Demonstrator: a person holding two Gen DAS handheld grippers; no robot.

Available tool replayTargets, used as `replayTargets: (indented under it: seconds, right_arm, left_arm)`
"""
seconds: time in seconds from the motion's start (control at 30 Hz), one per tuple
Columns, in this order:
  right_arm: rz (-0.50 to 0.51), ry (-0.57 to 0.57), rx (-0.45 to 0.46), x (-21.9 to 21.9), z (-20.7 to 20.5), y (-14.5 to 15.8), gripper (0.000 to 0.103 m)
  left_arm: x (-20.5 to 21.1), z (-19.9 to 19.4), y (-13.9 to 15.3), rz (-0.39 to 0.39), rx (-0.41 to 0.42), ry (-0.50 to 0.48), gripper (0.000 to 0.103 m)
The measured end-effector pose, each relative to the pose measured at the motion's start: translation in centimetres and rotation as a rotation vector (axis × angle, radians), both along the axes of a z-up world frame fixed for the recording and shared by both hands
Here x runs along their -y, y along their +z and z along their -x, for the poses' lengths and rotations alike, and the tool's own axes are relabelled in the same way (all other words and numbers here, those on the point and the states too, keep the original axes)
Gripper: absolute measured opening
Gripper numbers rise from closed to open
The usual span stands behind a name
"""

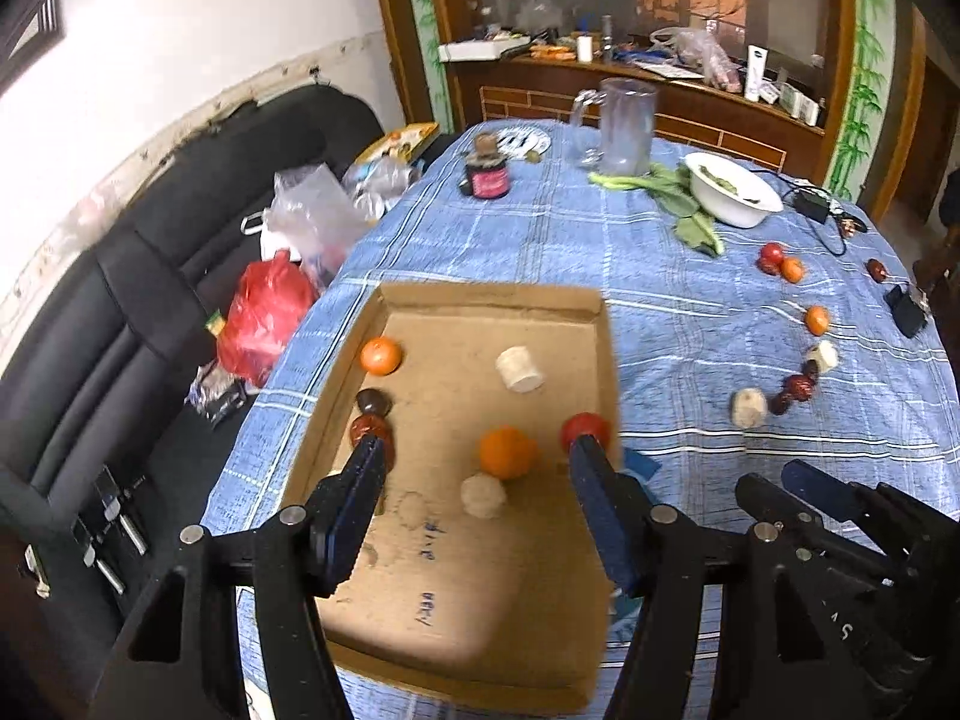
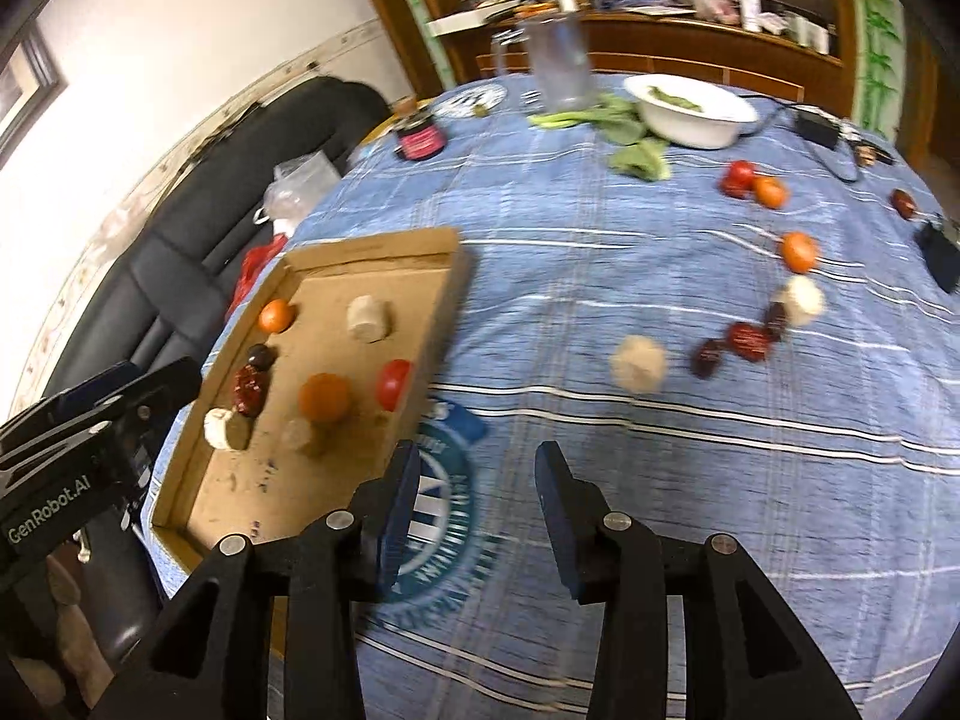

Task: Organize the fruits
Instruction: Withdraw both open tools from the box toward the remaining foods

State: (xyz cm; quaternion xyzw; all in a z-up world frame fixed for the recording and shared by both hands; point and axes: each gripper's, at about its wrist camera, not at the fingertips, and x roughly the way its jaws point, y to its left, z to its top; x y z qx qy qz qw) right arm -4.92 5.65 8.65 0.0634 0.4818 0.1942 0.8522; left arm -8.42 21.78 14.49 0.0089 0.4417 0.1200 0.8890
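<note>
A round worktop [image 1: 690, 276] wears a blue plaid cloth, wrinkled and soft, beside a black padded sofa [image 1: 138, 312] under a white wall. A shallow cardboard tray [image 1: 480, 300] lies flat at its near left edge, holding round oranges [image 1: 507, 452], a smooth tomato, wrinkled dark dates and pale stubby chunks. More fruit [image 2: 798, 252] lies loose on the cloth, well apart from the tray. The left gripper [image 1: 474, 468] hangs over the tray, fingers released and empty; the right gripper [image 2: 477, 468] hangs over bare cloth, fingers parted, grasping nothing.

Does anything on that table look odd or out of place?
Yes: leafy greens lie loose on the blue tablecloth beside the white bowl, and several fruits sit scattered outside the cardboard tray.
</note>
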Motion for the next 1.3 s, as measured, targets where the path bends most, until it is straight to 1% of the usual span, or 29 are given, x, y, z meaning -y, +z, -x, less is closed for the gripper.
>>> replayTargets:
  seconds: [0.07, 0.13, 0.27, 0.4, 0.7, 0.9, 0.97, 1.1, 1.2, 1.3]
  right_arm:
    - [0.001, -0.018, 0.01, 1.4, 0.2, 0.3, 0.045]
    - [0.0, -0.039, 0.017, 2.8, 0.4, 0.5, 0.049]
    - [0.0, -0.059, 0.029, 4.8, 0.8, 1.0, 0.049]
    - [0.003, -0.064, 0.034, 6.2, 1.2, 1.2, 0.049]
    - [0.014, -0.064, 0.025, 8.0, 1.5, 0.8, 0.049]
    - [0.02, -0.064, 0.0, 8.8, 1.3, -0.2, 0.049]
    - [0.021, -0.066, -0.013, 9.1, 1.1, -0.6, 0.049]
    - [0.026, -0.076, -0.038, 9.7, 0.7, -1.6, 0.049]
    - [0.029, -0.095, -0.06, 10.8, 0.1, -2.5, 0.049]
    - [0.034, -0.132, -0.077, 12.2, -0.7, -3.2, 0.049]
  left_arm:
    - [1.2, 0.1, 0.5, -0.01, 0.012, -0.015, 0.063]
    - [2.6, 0.3, 0.8, -0.026, 0.024, -0.032, 0.063]
    - [5.3, 0.6, 1.2, -0.049, 0.038, -0.065, 0.063]
    - [7.0, 0.7, 1.2, -0.056, 0.039, -0.09, 0.063]
    - [8.4, 0.7, 0.7, -0.031, 0.034, -0.096, 0.063]
    - [8.8, 0.2, -0.2, -0.009, 0.008, -0.093, 0.063]
    - [8.8, -0.1, -0.8, 0.004, -0.007, -0.094, 0.063]
    - [8.4, -0.8, -2.5, 0.063, -0.055, -0.09, 0.063]
    - [8.3, -1.4, -3.8, 0.131, -0.087, -0.104, 0.063]
    - [8.6, -2.2, -5.3, 0.206, -0.121, -0.14, 0.063]
